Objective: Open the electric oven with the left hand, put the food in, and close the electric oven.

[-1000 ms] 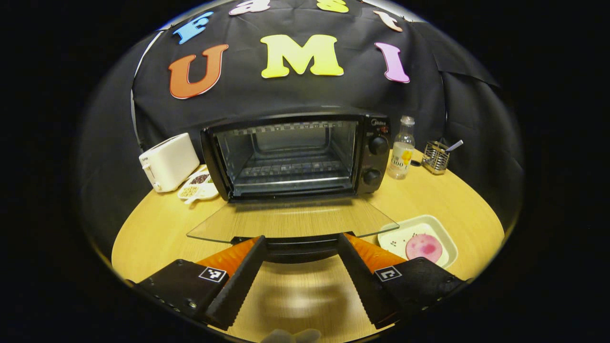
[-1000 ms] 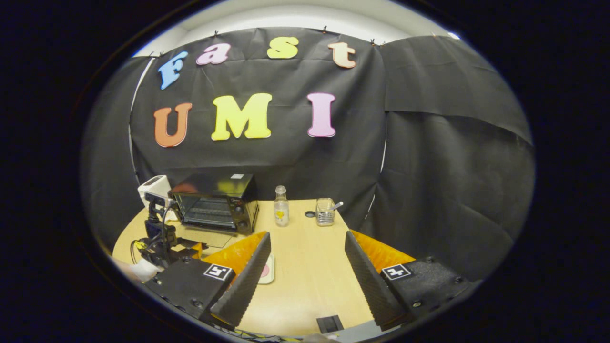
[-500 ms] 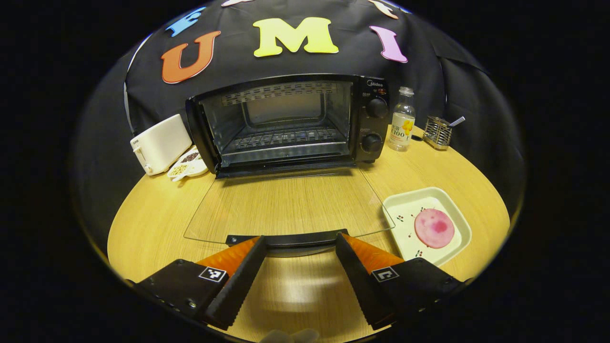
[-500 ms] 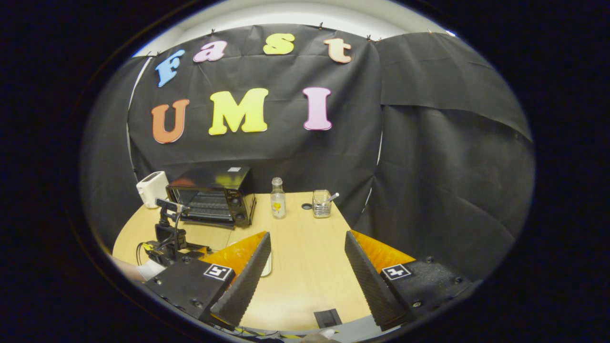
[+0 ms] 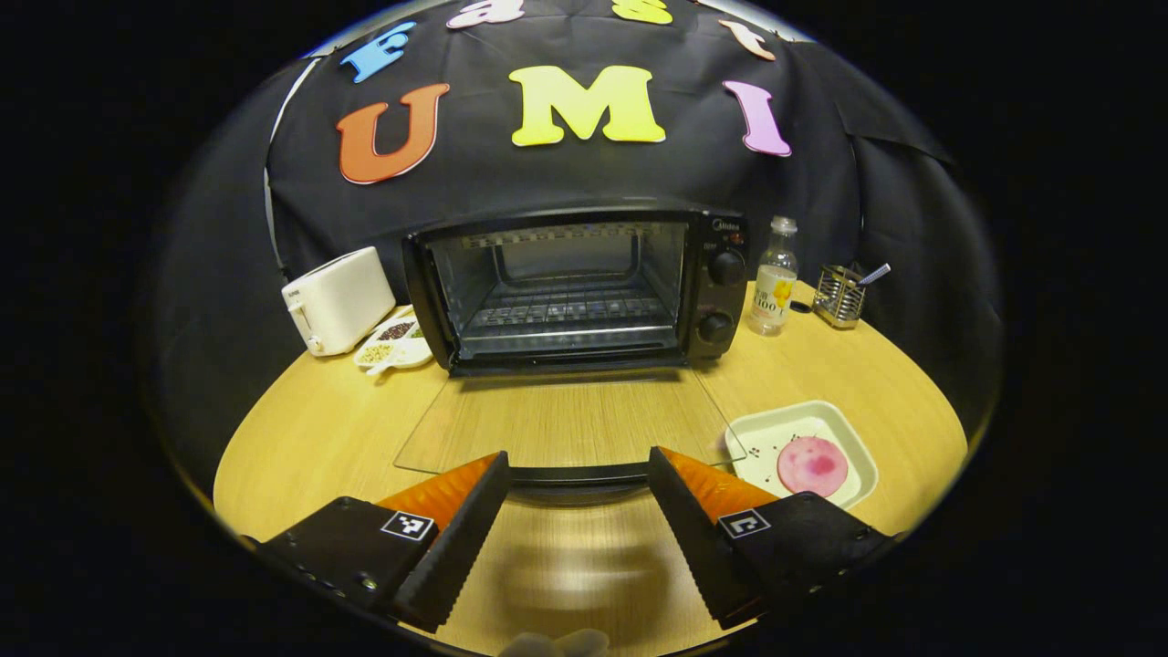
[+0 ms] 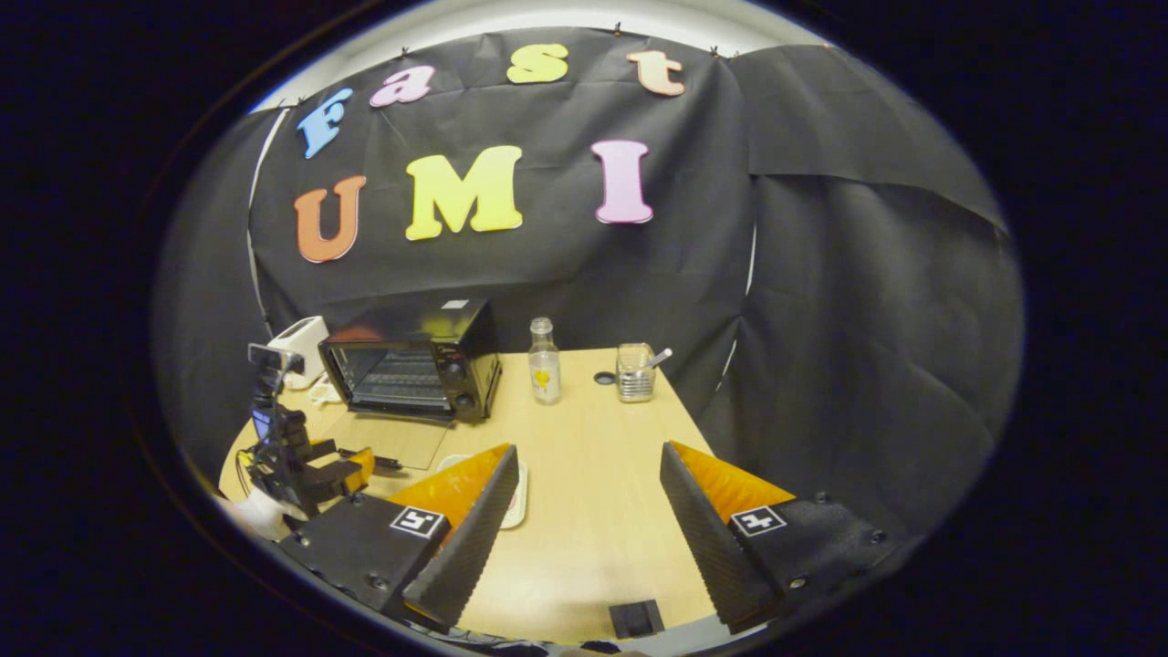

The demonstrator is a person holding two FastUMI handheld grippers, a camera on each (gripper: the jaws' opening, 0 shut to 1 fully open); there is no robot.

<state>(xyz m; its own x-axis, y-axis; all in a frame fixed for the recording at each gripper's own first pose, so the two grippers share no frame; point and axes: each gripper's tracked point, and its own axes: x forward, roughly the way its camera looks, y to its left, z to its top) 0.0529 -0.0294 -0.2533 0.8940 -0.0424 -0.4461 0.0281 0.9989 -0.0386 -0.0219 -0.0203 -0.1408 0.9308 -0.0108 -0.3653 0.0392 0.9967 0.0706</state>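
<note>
Round wooden table (image 5: 849,374) with pale grain, backed by black cloth wall (image 6: 858,301), creased and pinned along the top; strip of white ceiling (image 6: 584,23) above, lit dimly.

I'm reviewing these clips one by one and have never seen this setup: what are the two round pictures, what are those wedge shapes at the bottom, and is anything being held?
Each picture comes from a camera riding on a hand-held two-finger gripper; the wedges are its own fingers. The left gripper is open, straddling the handle of the oven door, which lies folded down flat. The oven stands open and empty. The right gripper hangs open above the table, holding nothing. Also on the table: a tray carrying the pink food, a toaster, a bottle and a wire holder.
</note>
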